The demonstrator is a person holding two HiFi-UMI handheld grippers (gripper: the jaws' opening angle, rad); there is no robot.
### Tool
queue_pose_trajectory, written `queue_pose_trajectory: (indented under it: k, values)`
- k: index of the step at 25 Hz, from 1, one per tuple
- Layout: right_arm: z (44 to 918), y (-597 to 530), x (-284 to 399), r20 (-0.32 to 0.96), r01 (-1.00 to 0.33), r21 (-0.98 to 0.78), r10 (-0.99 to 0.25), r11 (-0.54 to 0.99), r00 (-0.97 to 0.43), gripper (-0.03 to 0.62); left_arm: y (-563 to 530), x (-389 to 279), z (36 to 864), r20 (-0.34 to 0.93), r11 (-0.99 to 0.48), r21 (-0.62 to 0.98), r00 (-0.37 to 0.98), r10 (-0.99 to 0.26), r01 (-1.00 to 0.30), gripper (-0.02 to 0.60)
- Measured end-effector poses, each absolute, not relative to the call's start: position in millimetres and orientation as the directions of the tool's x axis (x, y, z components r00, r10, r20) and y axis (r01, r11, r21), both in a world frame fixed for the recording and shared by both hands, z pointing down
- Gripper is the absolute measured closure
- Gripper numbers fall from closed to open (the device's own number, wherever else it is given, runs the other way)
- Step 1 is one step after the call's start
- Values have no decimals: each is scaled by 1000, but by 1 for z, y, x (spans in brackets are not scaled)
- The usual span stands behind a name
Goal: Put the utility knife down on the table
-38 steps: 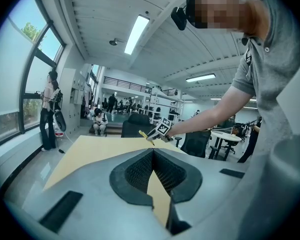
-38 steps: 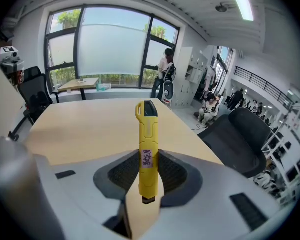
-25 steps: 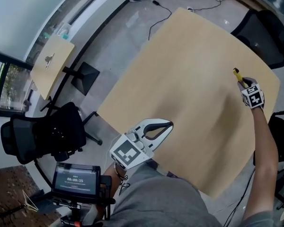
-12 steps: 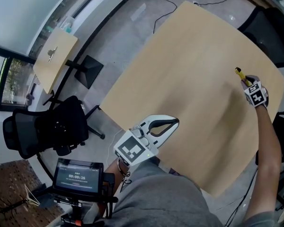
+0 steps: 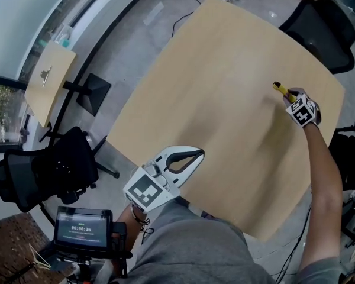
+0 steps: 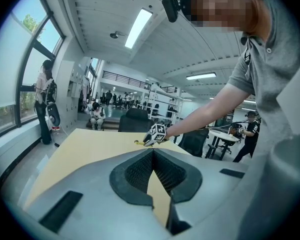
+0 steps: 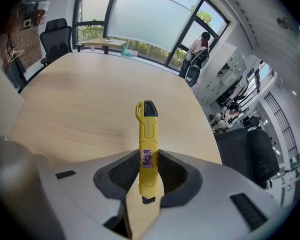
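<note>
A yellow utility knife [image 7: 147,149] with a black tip sticks out forward from between the jaws of my right gripper [image 7: 148,160], which is shut on its handle. In the head view the knife [image 5: 280,90] is held just over the light wooden table [image 5: 225,87] near its far right edge, in front of my right gripper [image 5: 293,99]. My left gripper [image 5: 189,157] hovers at the table's near edge, shut with nothing in it; in its own view the jaws meet at the tips [image 6: 152,150].
Black office chairs stand past the table's far right corner [image 5: 319,34] and on the floor at the left [image 5: 44,170]. A small side table [image 5: 44,81] and a timer screen [image 5: 83,229] sit to the left. Cables trail on the floor [image 5: 186,5].
My right gripper with the knife has shifted slightly left and up in the head view as the camera moved. The left gripper stays at the near edge.
</note>
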State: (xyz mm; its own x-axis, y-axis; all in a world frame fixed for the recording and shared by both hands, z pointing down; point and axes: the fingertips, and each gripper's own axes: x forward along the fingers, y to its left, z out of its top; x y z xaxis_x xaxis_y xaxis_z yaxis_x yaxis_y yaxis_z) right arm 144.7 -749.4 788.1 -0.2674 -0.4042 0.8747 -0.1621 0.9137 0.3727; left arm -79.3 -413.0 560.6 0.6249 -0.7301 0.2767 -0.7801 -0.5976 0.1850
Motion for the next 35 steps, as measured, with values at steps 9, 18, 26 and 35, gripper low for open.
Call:
queue_pose_trajectory:
  k: [9, 18, 26, 35]
  values:
    - [815, -747, 153, 911, 34, 379, -367, 925, -187, 477, -422, -75, 569, 293, -594, 214, 631, -719, -776, 577]
    - [837, -736, 152, 929, 180, 367, -348, 913, -127, 477, -423, -76, 575, 300, -588, 222, 628, -718, -778, 577]
    - [847, -726, 156, 938, 227, 346, -335, 910, -88, 477, -421, -81, 572, 298, -589, 220, 628, -719, -778, 577]
    - [830, -718, 146, 932, 139, 358, -344, 923, -116, 477, -407, -92, 561, 288, -586, 204, 620, -730, -784, 577]
